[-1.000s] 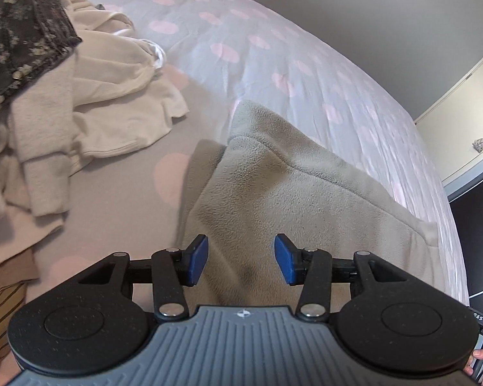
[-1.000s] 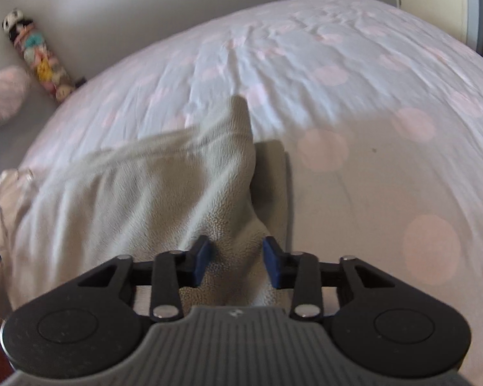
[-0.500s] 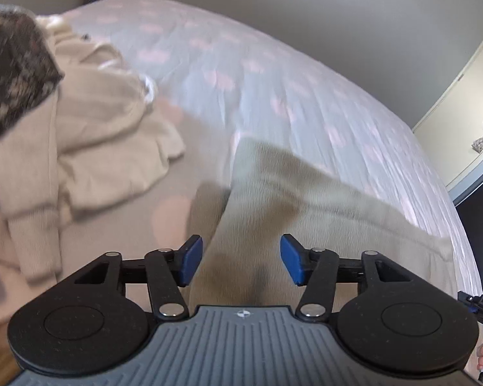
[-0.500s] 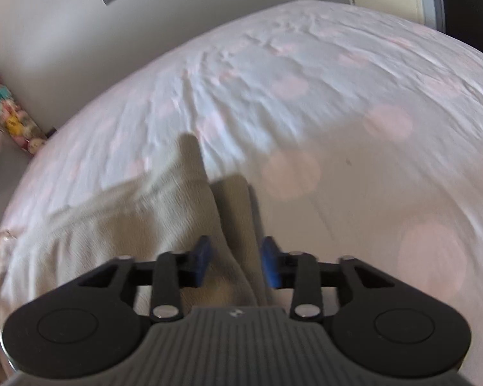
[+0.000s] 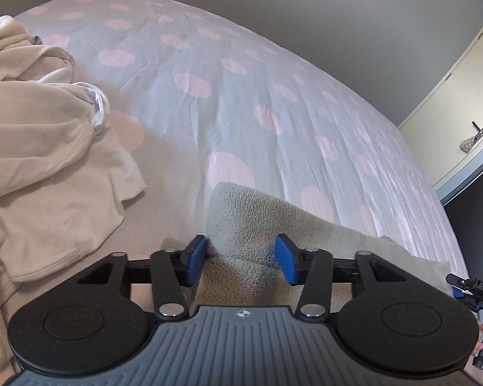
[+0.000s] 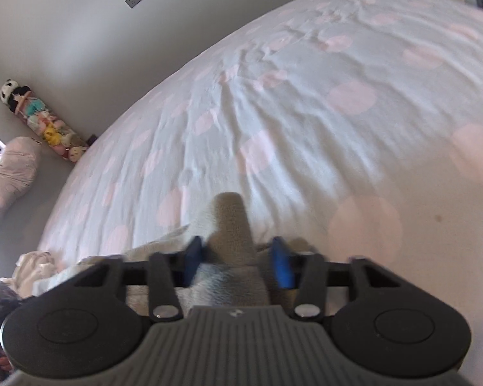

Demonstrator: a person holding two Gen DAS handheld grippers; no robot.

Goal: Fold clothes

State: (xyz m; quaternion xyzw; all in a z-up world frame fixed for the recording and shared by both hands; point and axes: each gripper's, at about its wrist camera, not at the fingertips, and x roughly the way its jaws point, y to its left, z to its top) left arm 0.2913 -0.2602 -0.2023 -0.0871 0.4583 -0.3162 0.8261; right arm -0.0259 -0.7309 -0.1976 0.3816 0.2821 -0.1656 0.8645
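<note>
Grey fleece garment [image 5: 293,225] on a polka-dot bed [image 5: 273,103], framed by both sets of tongs.

The fleece lies directly ahead of and beneath both tools, its long axis running crosswise between them. The left gripper [image 5: 240,259] sits at one end with blue pads spread and nothing pinched; the right gripper [image 6: 238,259] sits at the other end, also spread, with a raised fleece corner [image 6: 230,222] standing between its pads. Neither is clearly nearer. The fleece is nubbly, thick and limp; the cream clothes [image 5: 48,148] heaped to the left are smoother and crumpled.
</note>
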